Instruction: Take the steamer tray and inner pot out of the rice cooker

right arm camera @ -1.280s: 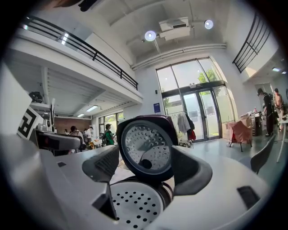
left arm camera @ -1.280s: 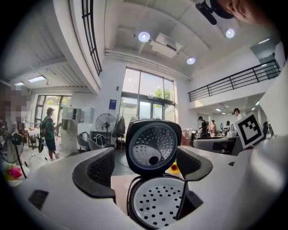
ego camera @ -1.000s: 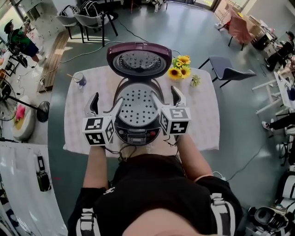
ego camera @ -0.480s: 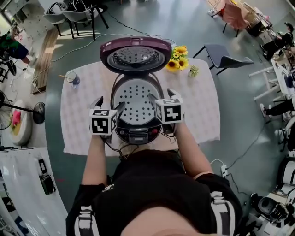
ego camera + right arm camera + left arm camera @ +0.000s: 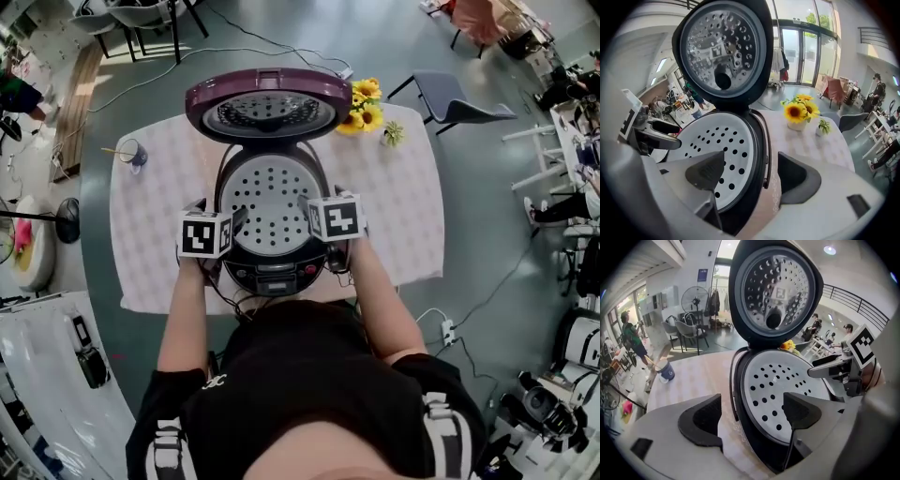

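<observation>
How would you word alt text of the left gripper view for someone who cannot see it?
A hand-held gripper, jaws apart, straddles the rim of an open rice cooker, one jaw over the white perforated steamer tray inside, the other over the tablecloth. The lid stands upright behind; a blue cup sits on the cloth at left.

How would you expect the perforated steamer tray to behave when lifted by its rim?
The steamer tray looks thin, rigid and full of holes, so it is probably stiff and light. Its smooth surface may slip in the left tongs and right tongs, both open at opposite edges. Gripped unevenly, this shallow disc could tilt.
</observation>
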Action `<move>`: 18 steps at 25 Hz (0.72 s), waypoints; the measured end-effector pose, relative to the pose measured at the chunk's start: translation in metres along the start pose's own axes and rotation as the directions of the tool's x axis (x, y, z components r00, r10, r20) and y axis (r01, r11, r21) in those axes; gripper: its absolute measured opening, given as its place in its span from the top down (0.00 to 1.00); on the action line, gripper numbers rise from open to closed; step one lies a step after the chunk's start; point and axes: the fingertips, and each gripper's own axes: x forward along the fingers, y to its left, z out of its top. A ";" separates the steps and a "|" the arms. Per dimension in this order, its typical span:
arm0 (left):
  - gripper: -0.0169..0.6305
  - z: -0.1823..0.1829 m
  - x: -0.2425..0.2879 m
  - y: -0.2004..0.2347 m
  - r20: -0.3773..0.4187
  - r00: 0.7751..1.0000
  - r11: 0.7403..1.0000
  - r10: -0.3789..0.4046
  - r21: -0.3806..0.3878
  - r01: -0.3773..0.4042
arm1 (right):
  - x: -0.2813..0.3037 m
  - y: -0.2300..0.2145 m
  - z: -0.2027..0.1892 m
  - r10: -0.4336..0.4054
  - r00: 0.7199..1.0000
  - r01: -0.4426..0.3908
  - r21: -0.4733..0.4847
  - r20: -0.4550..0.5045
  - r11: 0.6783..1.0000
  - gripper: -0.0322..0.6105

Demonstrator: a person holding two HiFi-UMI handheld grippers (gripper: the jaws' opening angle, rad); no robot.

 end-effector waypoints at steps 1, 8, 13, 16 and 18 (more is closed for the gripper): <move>0.35 -0.002 0.003 0.002 -0.015 1.000 1.000 0.003 -0.004 -0.003 | 0.004 -0.002 0.000 -0.004 1.000 0.004 0.001 -0.009 1.000 0.42; 0.35 -0.009 0.023 0.014 -0.054 0.998 0.996 0.019 -0.084 -0.023 | 0.028 -0.009 -0.008 -0.036 0.996 0.036 -0.001 -0.077 0.999 0.43; 0.35 -0.015 0.033 0.012 -0.111 0.994 0.994 0.010 -0.103 -0.022 | 0.035 -0.013 -0.020 -0.079 0.988 0.079 -0.008 -0.133 0.997 0.43; 0.39 -0.016 0.036 0.017 -0.136 0.990 0.991 0.028 -0.129 -0.046 | 0.039 -0.012 -0.002 -0.081 0.994 0.079 -0.030 -0.068 0.996 0.45; 0.49 -0.021 0.036 0.018 -0.169 0.985 0.989 0.036 -0.135 -0.059 | 0.038 -0.013 -0.006 -0.084 0.992 0.086 0.012 -0.095 0.996 0.48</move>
